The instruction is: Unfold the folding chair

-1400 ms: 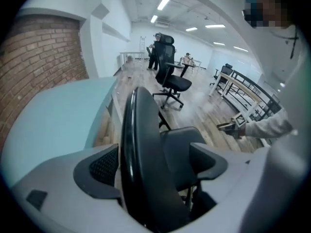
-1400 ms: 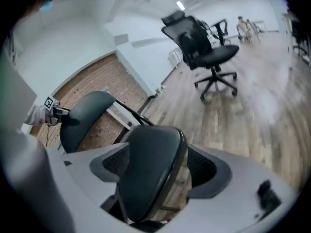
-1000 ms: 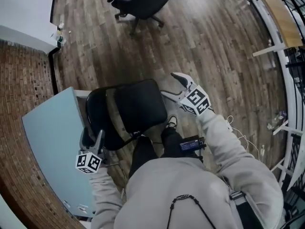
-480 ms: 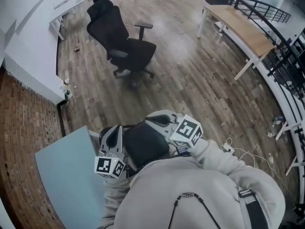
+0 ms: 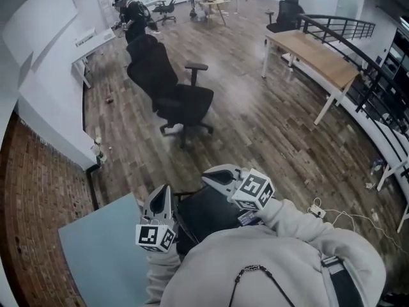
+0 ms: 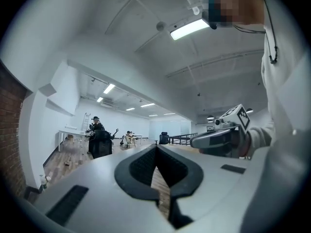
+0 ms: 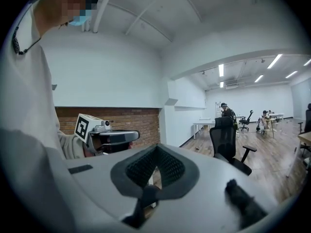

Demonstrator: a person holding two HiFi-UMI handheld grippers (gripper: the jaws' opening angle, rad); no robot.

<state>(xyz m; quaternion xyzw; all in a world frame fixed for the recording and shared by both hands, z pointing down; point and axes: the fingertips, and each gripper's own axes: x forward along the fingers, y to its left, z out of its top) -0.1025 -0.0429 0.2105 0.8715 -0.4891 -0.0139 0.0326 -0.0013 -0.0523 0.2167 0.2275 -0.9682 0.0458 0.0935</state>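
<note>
Wood-floored office; office chair (image 5: 172, 88) well beyond folding chair (image 5: 204, 213). Folding chair low, close against body. Left tool (image 5: 162, 196) at its left edge, right tool (image 5: 214, 174) at far-right edge; both clenched, empty.

You stand over a dark wood-plank floor (image 5: 255, 126). At upper centre of the head view, a black swivel office chair (image 5: 172, 94) stands on it. At upper right stands a light wooden table with white legs (image 5: 317, 57). A loose white cable (image 5: 335, 214) lies at lower right.
</note>
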